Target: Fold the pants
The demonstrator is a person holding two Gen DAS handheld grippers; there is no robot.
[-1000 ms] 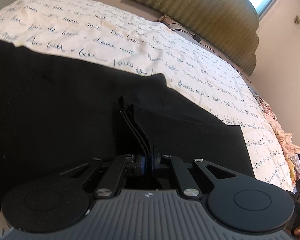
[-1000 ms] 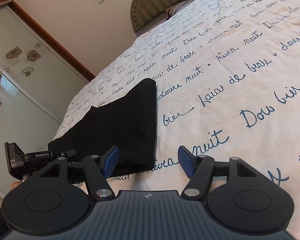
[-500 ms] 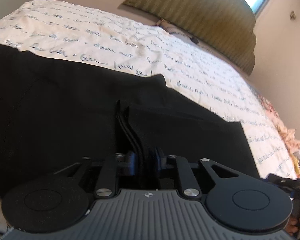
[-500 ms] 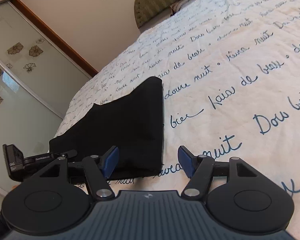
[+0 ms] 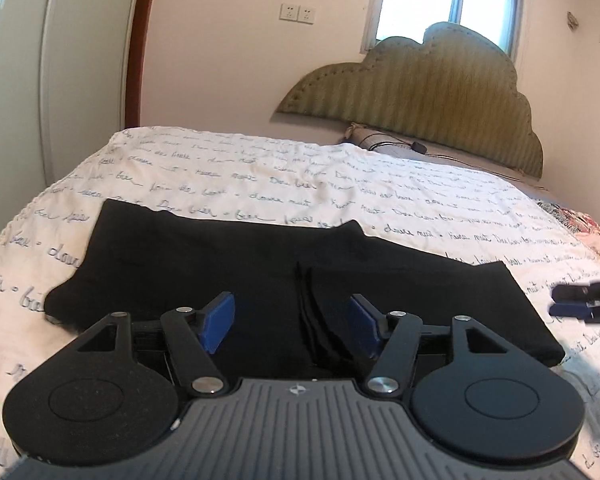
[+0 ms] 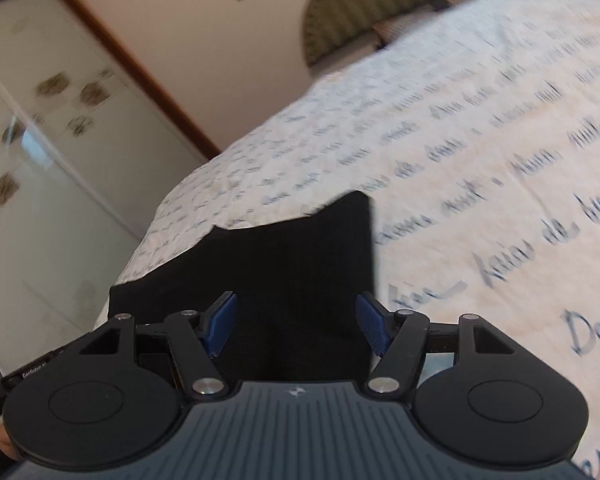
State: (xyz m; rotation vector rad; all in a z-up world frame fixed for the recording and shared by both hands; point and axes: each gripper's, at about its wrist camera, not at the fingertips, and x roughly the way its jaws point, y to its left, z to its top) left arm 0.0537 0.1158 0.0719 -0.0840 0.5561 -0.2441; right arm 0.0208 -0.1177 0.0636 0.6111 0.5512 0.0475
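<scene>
The black pants (image 5: 228, 264) lie folded across the white bedspread (image 5: 260, 176), a folded layer with a thin drawstring (image 5: 306, 304) on top at the right. My left gripper (image 5: 292, 322) is open and empty, just above the near edge of the pants. My right gripper (image 6: 296, 322) is open and empty over the right end of the pants (image 6: 292, 264). It also shows at the right edge of the left wrist view (image 5: 584, 300). The right wrist view is blurred.
The bedspread (image 6: 480, 160) with blue script stretches right of the pants. A padded olive headboard (image 5: 420, 96) and pillow (image 5: 372, 138) stand at the far end. A wardrobe with sliding doors (image 6: 40, 160) runs along the left. Crumpled floral cloth (image 5: 588, 228) lies at the far right.
My left gripper has opened and let go of the pants, then pulled back and tilted up. My right gripper has shifted left over the end of the pants, still open.
</scene>
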